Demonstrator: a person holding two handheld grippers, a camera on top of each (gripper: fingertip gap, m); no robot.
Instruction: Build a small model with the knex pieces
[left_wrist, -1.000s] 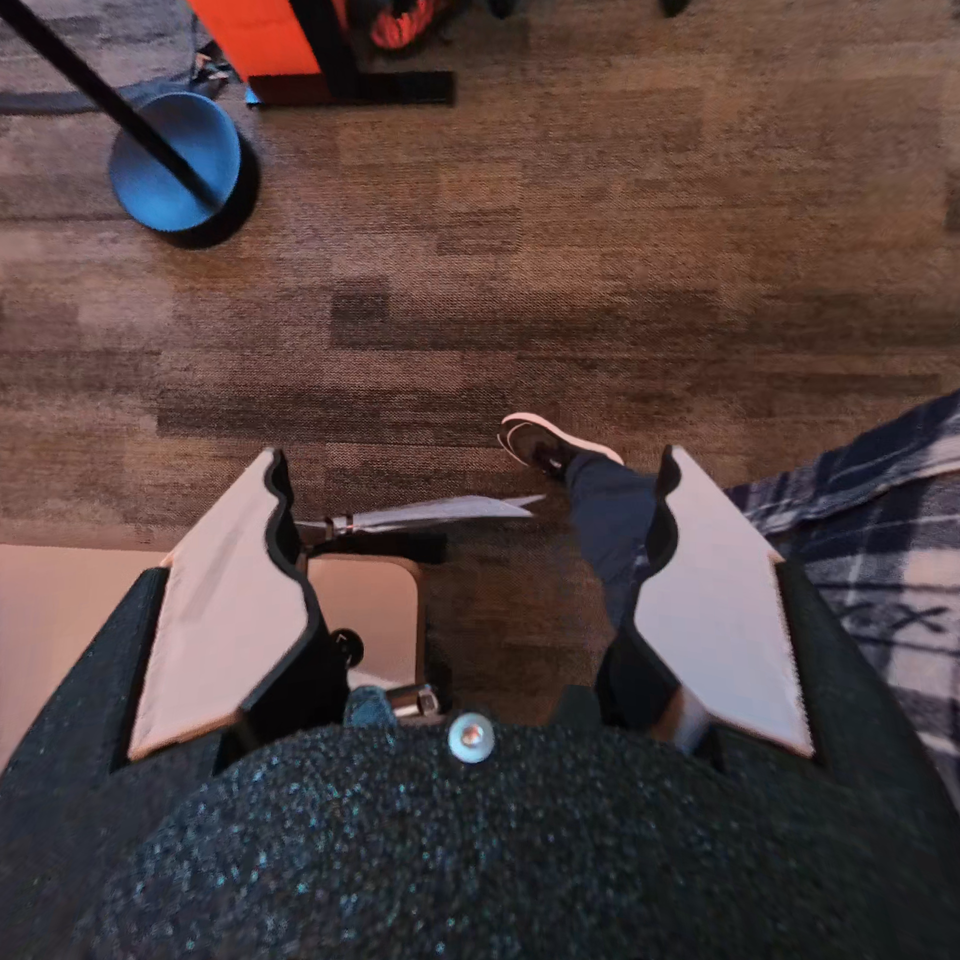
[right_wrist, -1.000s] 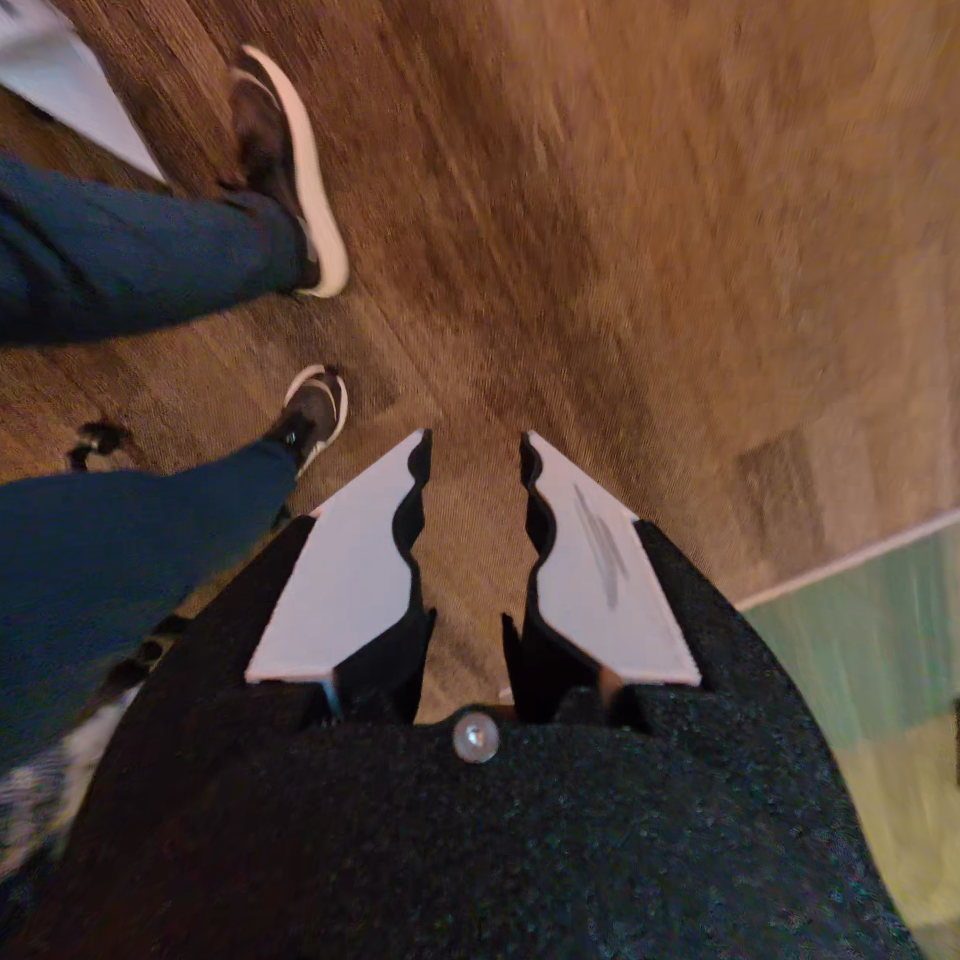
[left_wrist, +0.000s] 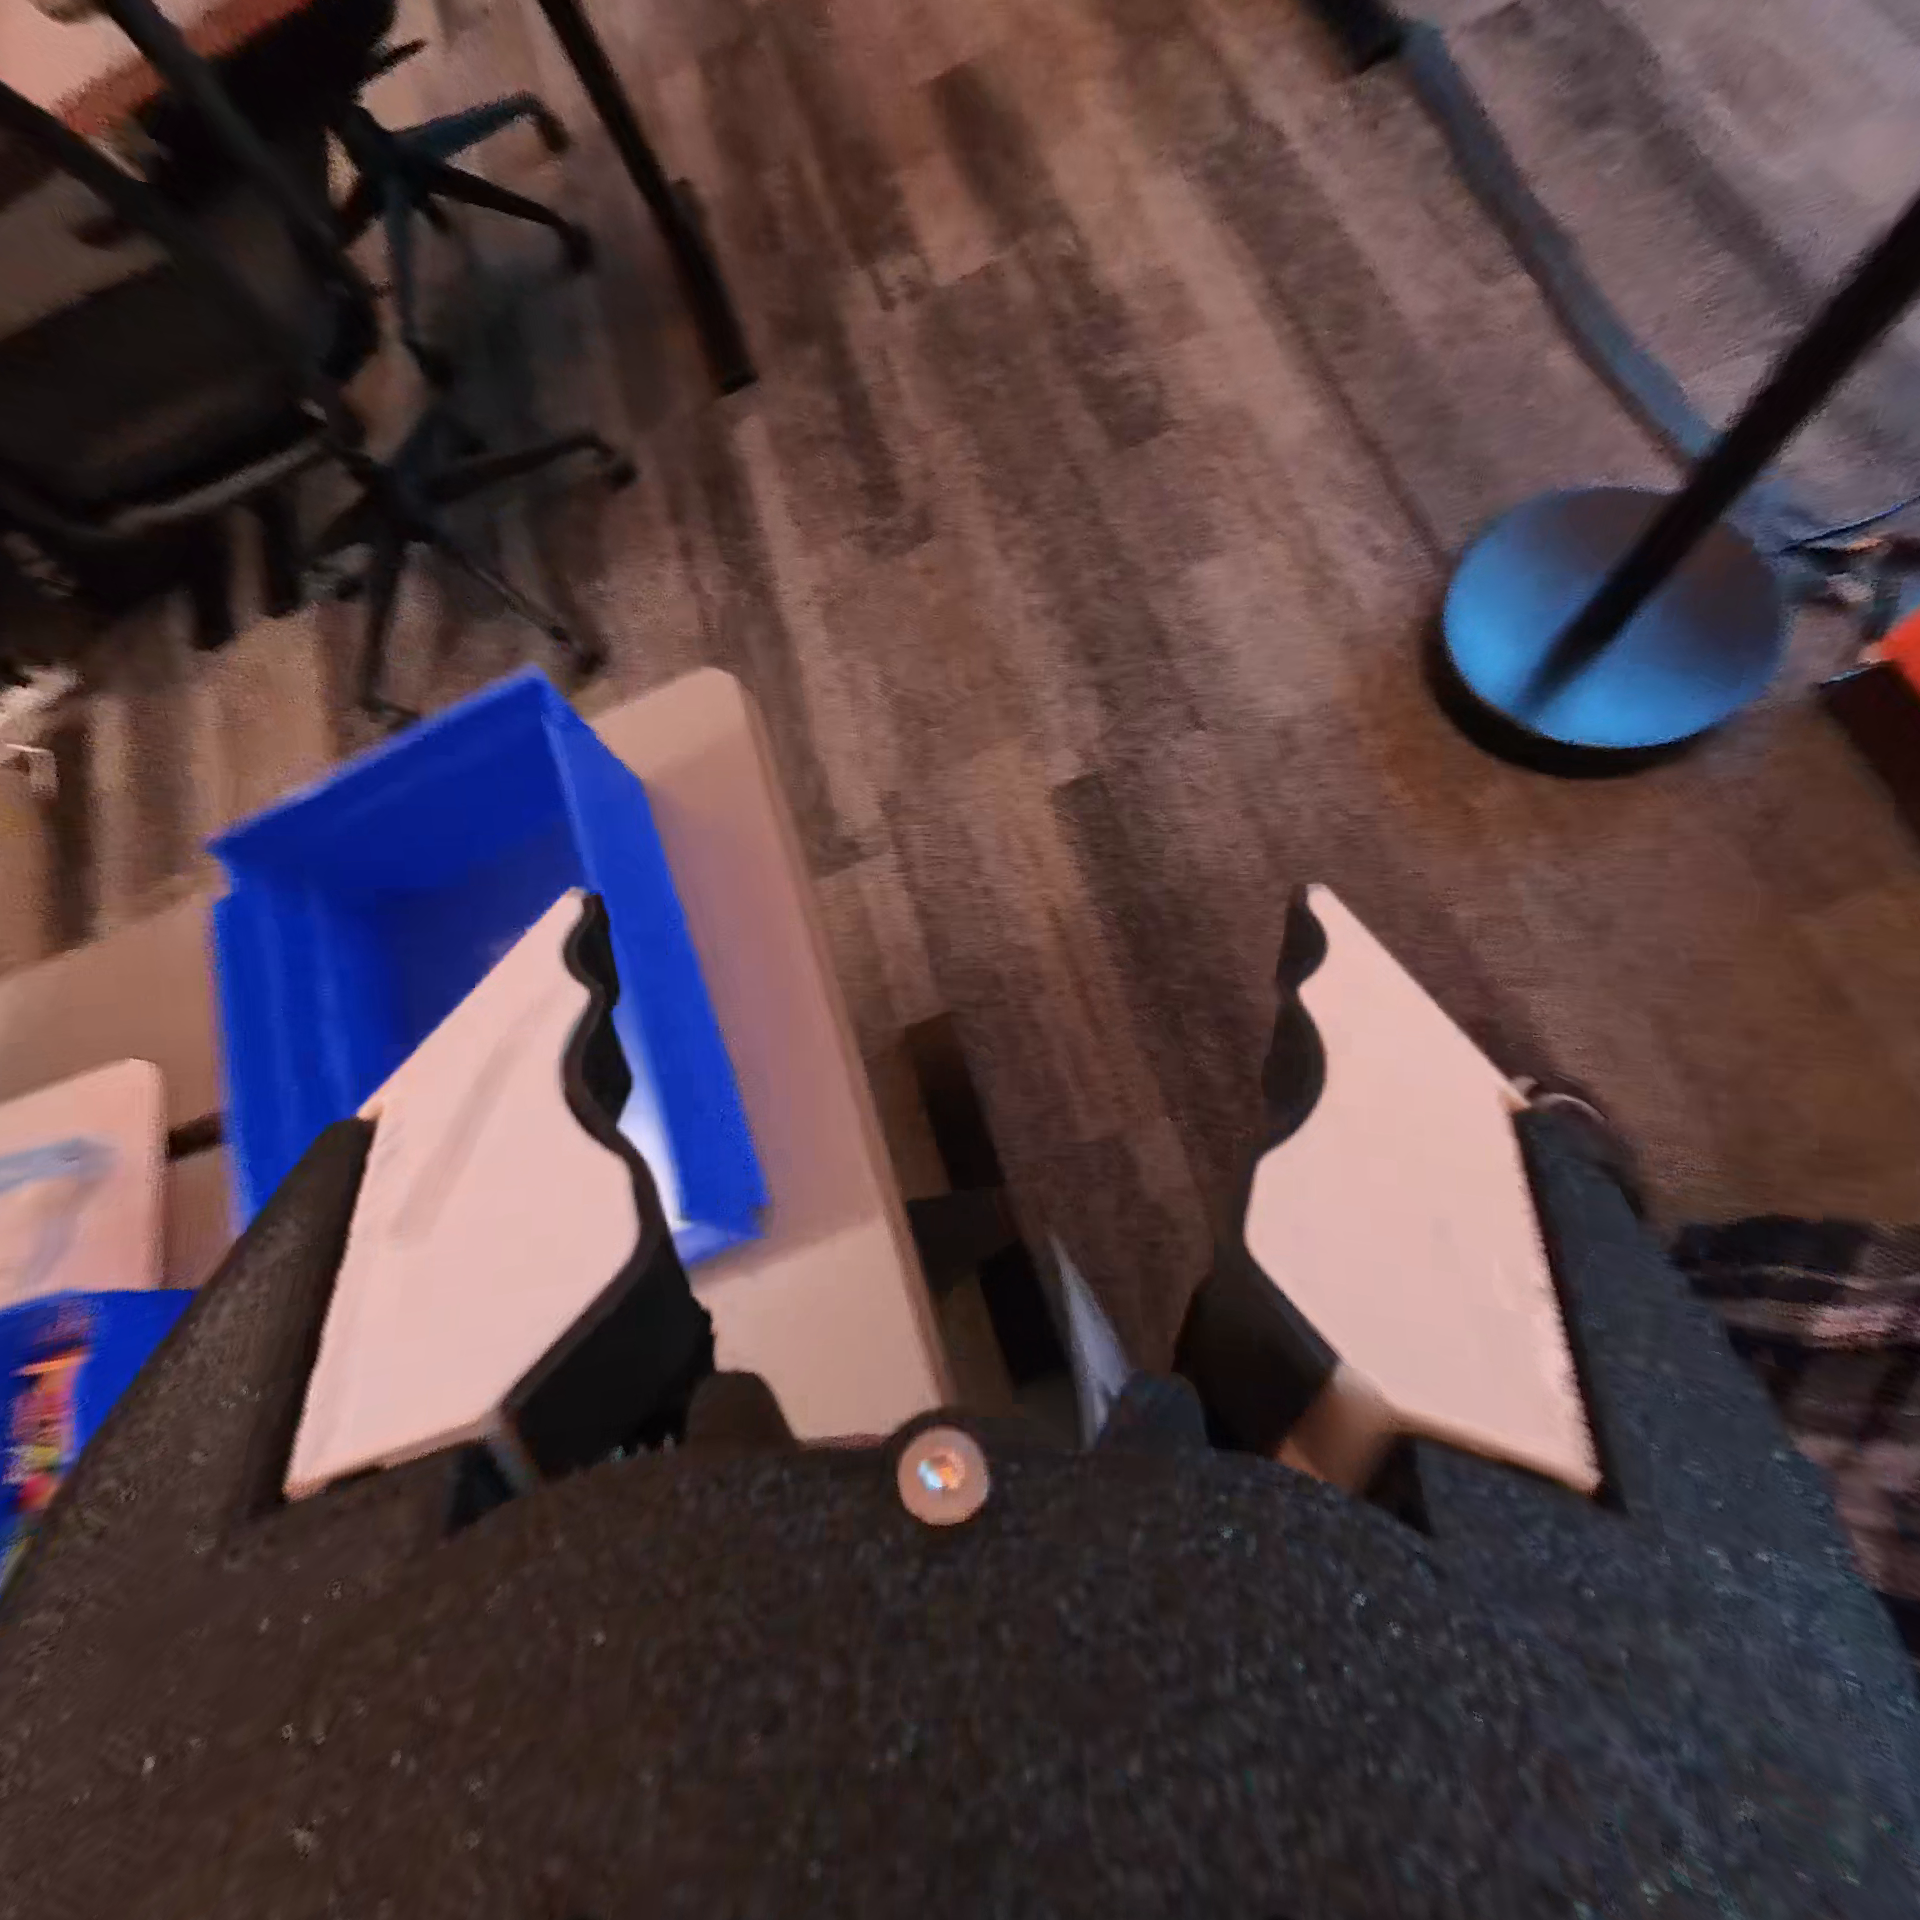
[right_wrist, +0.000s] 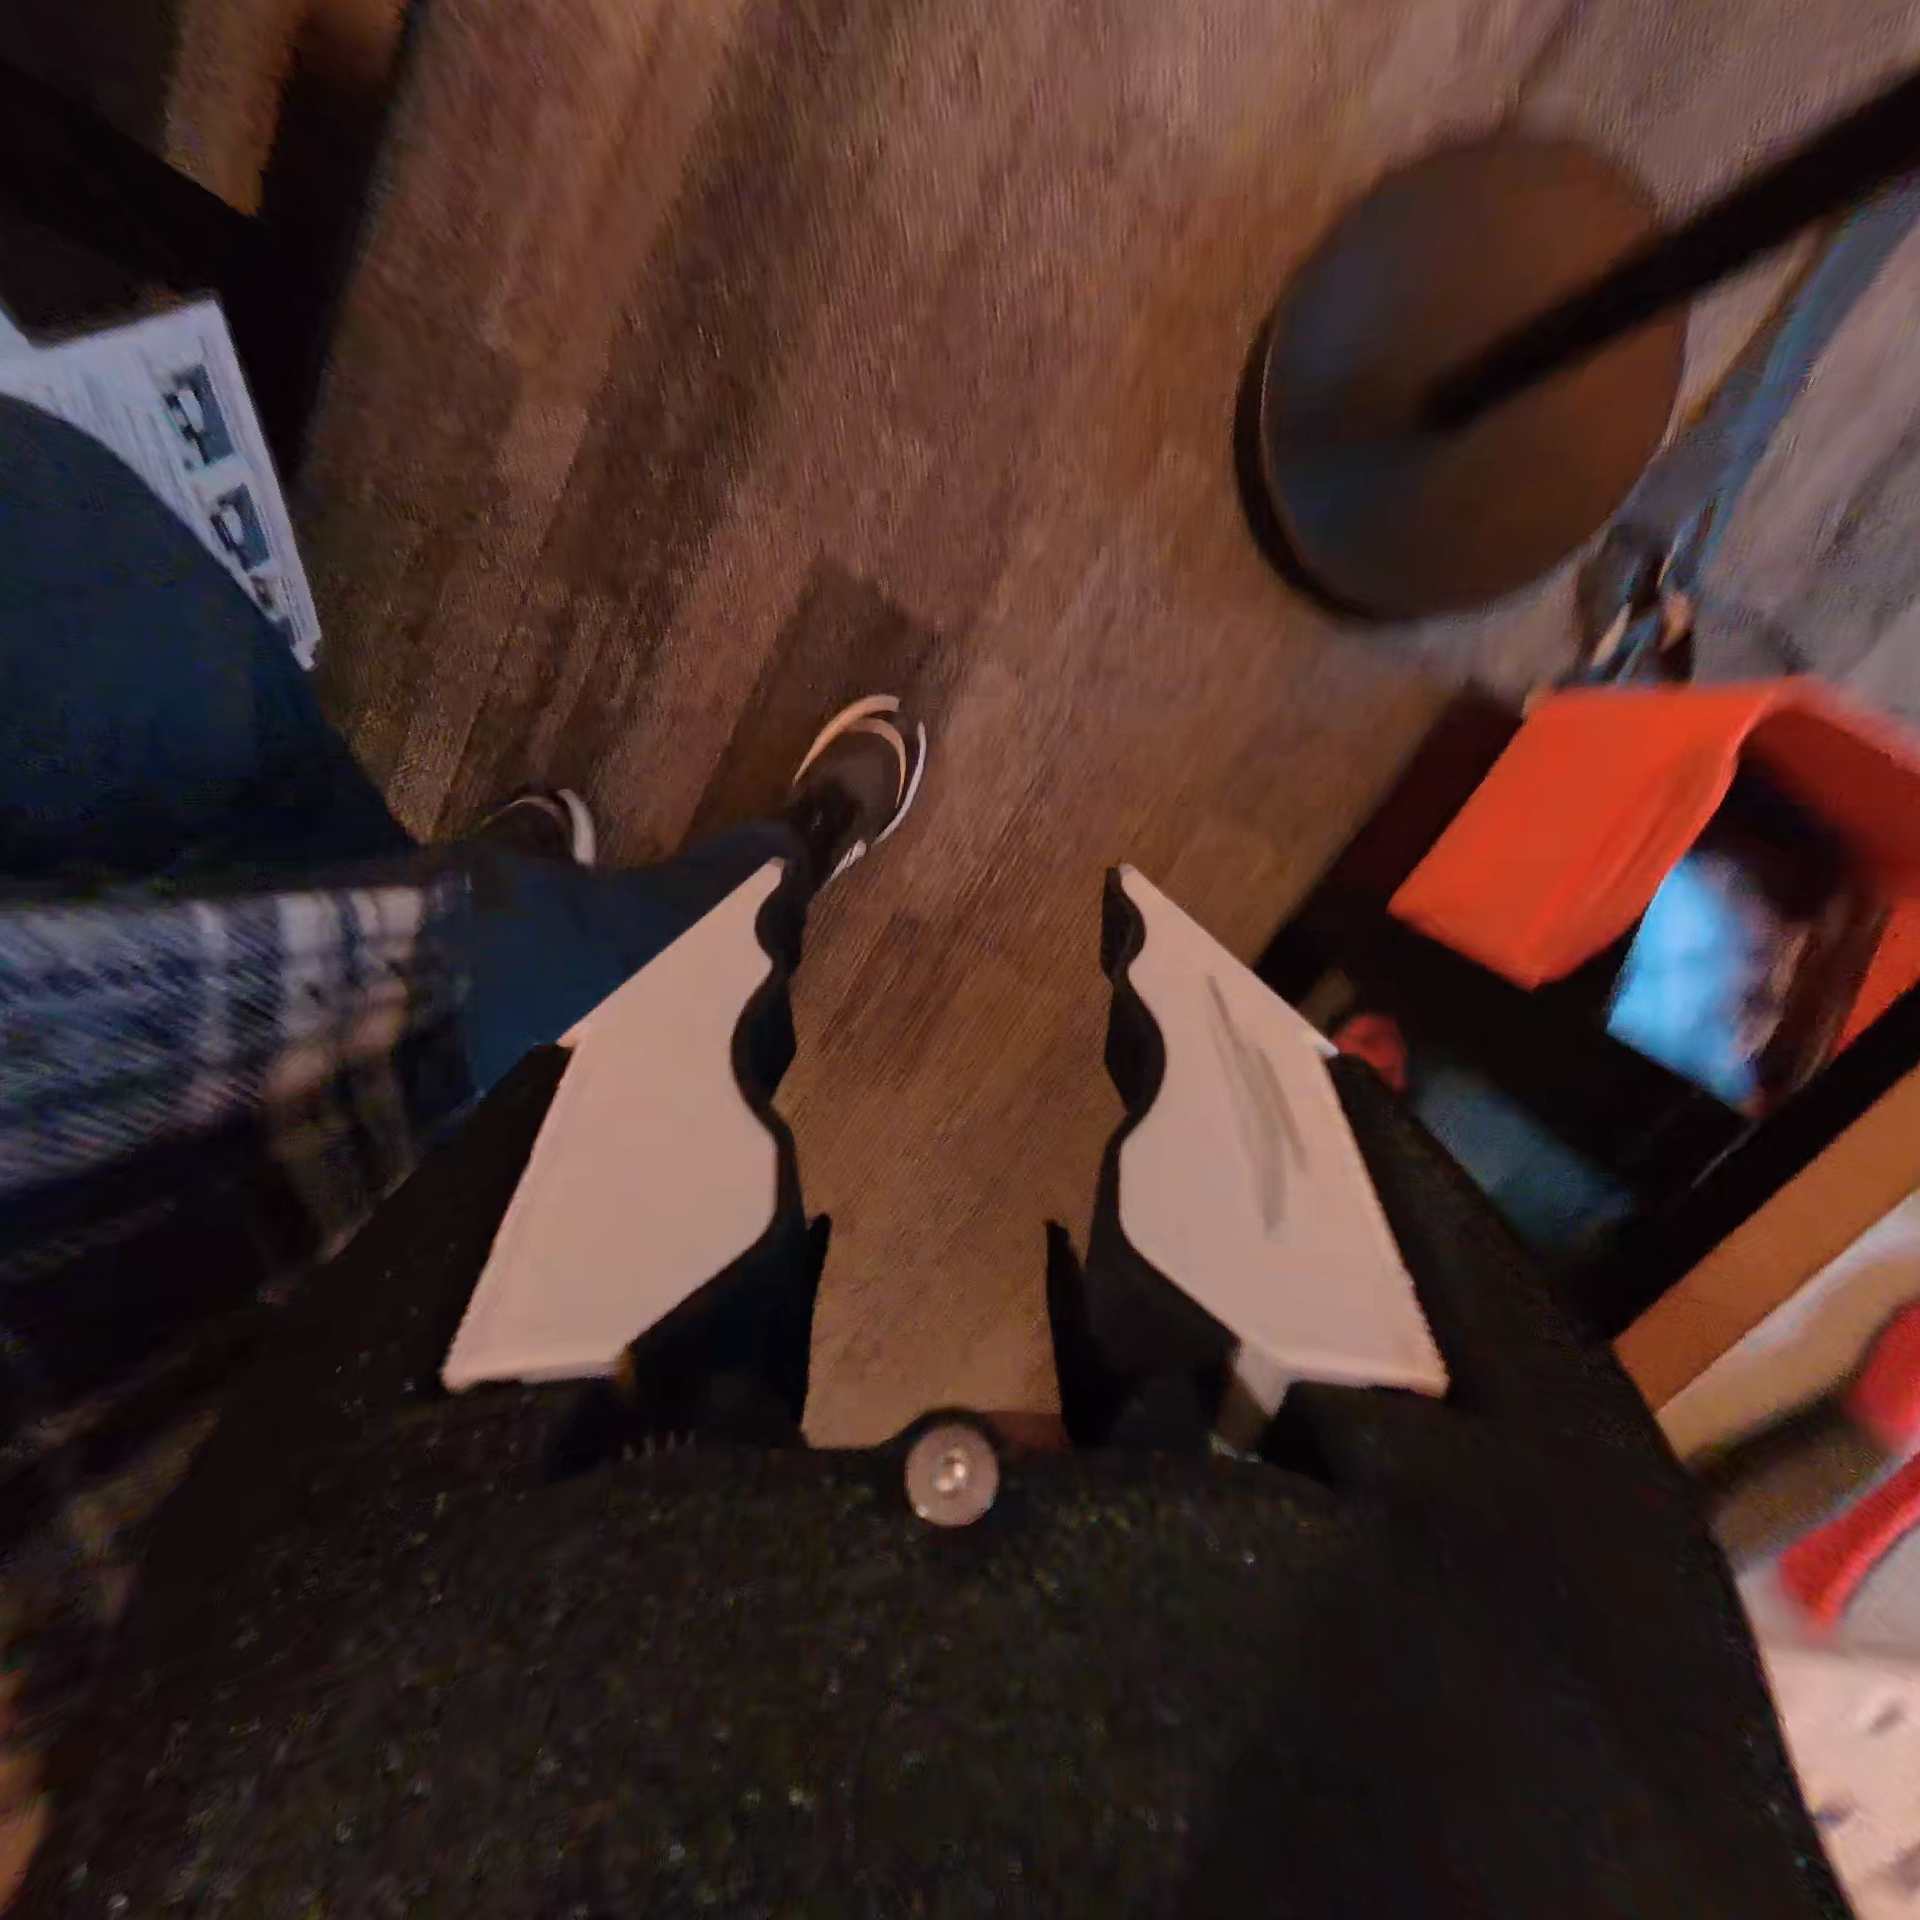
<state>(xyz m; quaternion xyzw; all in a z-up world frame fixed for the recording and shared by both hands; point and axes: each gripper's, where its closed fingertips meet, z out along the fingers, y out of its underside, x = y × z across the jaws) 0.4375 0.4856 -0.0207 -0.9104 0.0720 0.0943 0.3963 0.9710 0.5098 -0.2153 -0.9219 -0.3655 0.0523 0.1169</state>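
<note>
A blue bin (left_wrist: 436, 935) sits on a pale table (left_wrist: 800, 1122). Office chairs (left_wrist: 260, 343) stand on the carpet (left_wrist: 1039, 520), well apart from a round-based pole stand (left_wrist: 1610, 623). Someone's shoe (right_wrist: 862, 769) shows near an orange box (right_wrist: 1621, 831).

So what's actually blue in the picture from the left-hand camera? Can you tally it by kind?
Blue bin, open and standing on the pale tabletop: 1
Blue round stand base on the floor, with a black pole: 1
Blue printed packet at the left edge, partly cut off: 1
Total: 3
</note>
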